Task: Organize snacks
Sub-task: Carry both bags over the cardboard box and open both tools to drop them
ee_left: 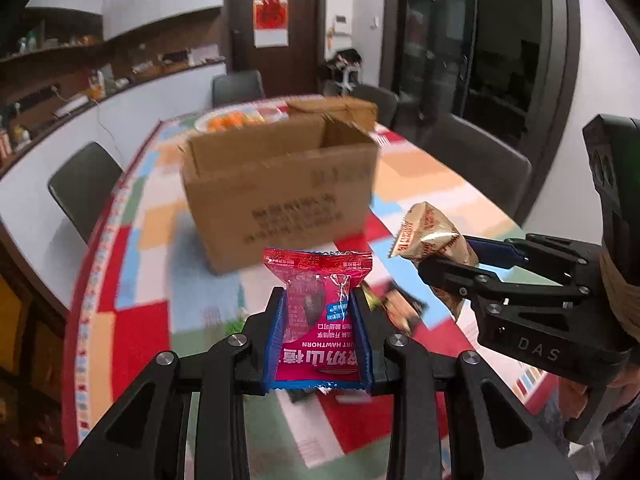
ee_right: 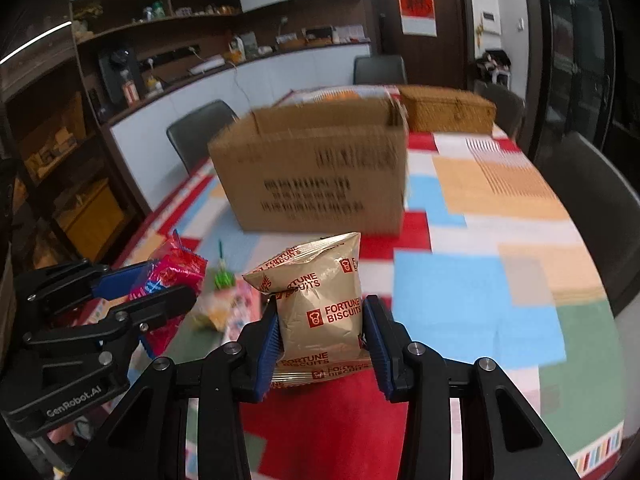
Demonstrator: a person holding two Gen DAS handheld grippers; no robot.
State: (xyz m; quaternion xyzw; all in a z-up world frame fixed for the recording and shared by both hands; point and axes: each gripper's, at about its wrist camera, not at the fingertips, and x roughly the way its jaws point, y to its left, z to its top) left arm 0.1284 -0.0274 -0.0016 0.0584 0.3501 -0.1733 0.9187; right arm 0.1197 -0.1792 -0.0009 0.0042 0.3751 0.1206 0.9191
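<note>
Left wrist view: left gripper (ee_left: 320,312) pinching a red hawthorn snack packet (ee_left: 318,300) between its blue pads (ee_left: 276,336); packet stands upright, printed side to the camera, top seal clear above the fingertips.
Right wrist view: right gripper (ee_right: 320,328) pinching a gold Fortune Biscuits packet (ee_right: 320,296); blue pads (ee_right: 268,344) press both sides, bag puffed and upright, lower seal folded toward the camera.
Left gripper from the right view: left gripper (ee_right: 160,292) at the left edge, red packet (ee_right: 176,272) sticking out past its fingers, held above the table.
Right gripper from the left view: right gripper (ee_left: 452,256) at the right edge, gold packet (ee_left: 432,236) between its jaws, tip pointing left, off the table.
Both packets: lifted clear of the tablecloth, near each other, not touching.
Cardboard box (ee_left: 280,192): open top, flaps up, sits on the table beyond both grippers; printed text on the near face, blurred. Same box (ee_right: 316,168) centre of the right view.
Table (ee_right: 480,240): covered with a patchwork cloth of red, blue, orange, green and white blocks.
Loose snacks (ee_right: 218,312): small heap on the cloth below and between the grippers, blurred, kinds unclear; a few dark wrappers (ee_left: 400,304) show in the left view.
Wicker basket (ee_right: 444,114): lidded, behind the box at the far right, just beside it.
Plate of orange food (ee_left: 230,120): behind the box, far left, blurred.
Chairs (ee_left: 84,188): dark, around the table.
Door (ee_left: 272,16): dark, far wall, red and white poster on it.
</note>
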